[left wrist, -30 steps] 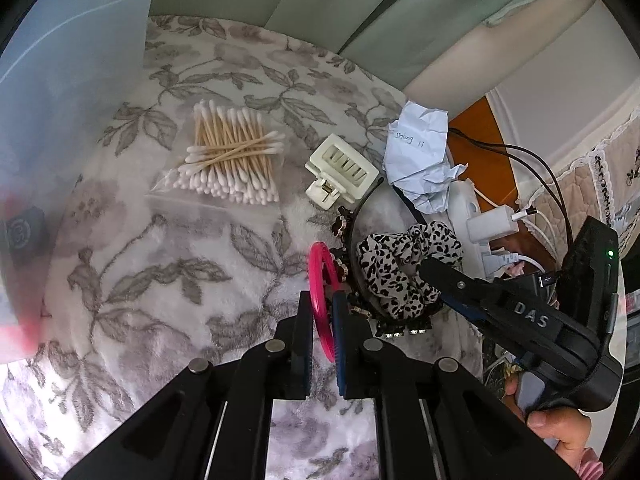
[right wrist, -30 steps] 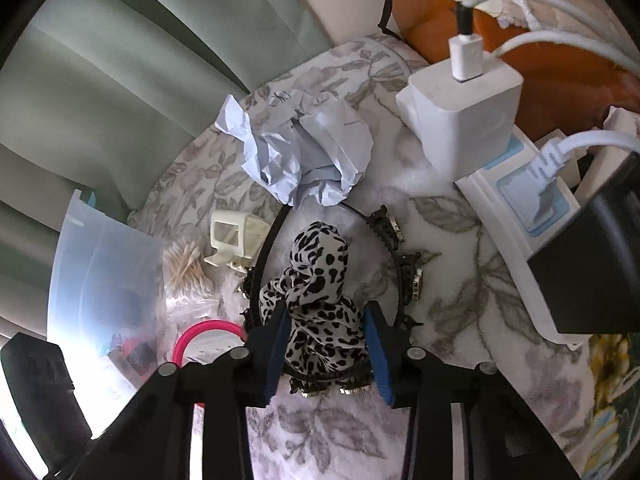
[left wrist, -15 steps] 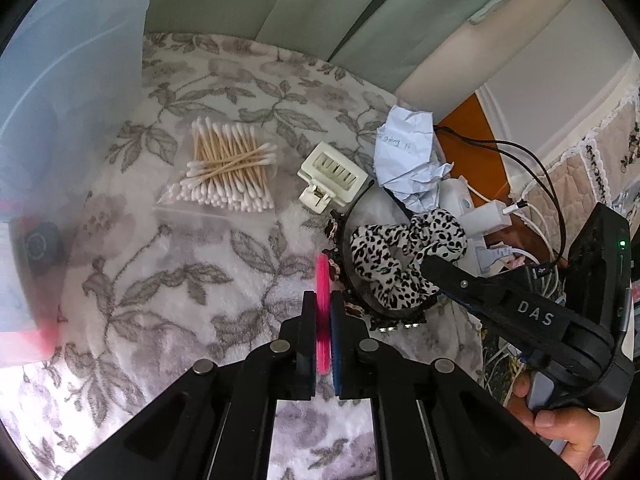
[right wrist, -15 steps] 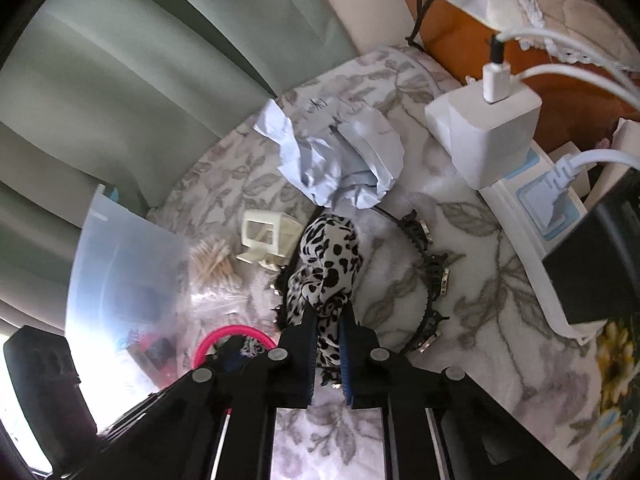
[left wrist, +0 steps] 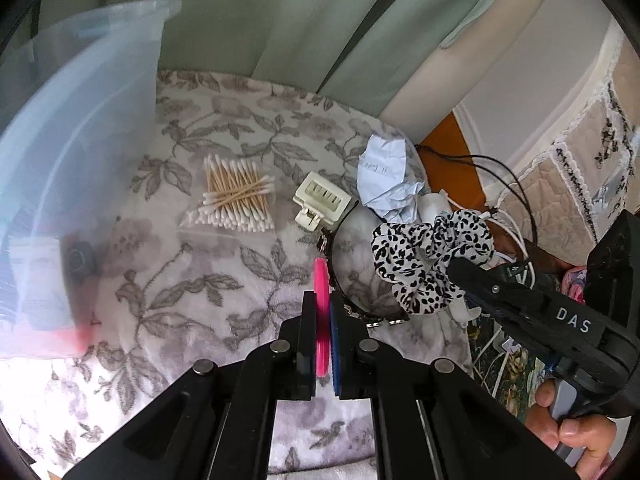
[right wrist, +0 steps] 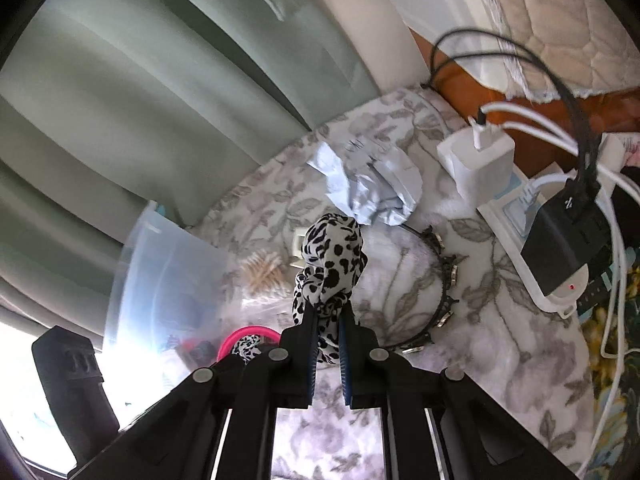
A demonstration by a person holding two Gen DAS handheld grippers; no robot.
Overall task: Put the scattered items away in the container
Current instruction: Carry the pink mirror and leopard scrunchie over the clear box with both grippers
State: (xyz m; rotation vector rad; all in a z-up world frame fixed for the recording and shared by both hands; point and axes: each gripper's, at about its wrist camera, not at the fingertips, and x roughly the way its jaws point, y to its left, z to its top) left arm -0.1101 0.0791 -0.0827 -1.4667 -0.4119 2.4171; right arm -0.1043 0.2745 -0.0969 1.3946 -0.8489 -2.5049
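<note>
Left tool [left wrist: 323, 344]: jaws drawn narrow on the edge of a bright pink plastic ring [left wrist: 321, 280], held edge-on and upright, a grip that suits so thin a rim; right tool [right wrist: 329, 346]: jaws pinched on a leopard-print black-and-white fabric scrunchie [right wrist: 330, 256], which hangs clear above the surface, its soft bulk bunched beyond the fingertips; a hand [left wrist: 576, 432] shows at the handle of that tool in the left view; translucent pale-blue plastic container [left wrist: 76, 168]: stands at the left of the grey-and-white floral cloth [left wrist: 192, 280] covering the desk, with dark and red contents dimly visible through its wall, not identifiable; loose on the cloth: clear bag of wooden-stemmed cotton swabs [left wrist: 237, 200], near the container; cream plastic claw hair clip [left wrist: 322, 205], just beside the swabs; thin black headband set with small square stones [right wrist: 438, 280], lying flat beneath the lifted scrunchie; crumpled sheet of white paper [left wrist: 386, 178], behind the clip; off to the right, white charger plug [right wrist: 476, 168] and black adapter [right wrist: 560, 252] seated in a white power strip, cables trailing, judged not part of the tidying; judgement: both tools are loaded and clear of the cloth, so carriage leftward to the container appears the step in hand, with four items remaining scattered.
</note>
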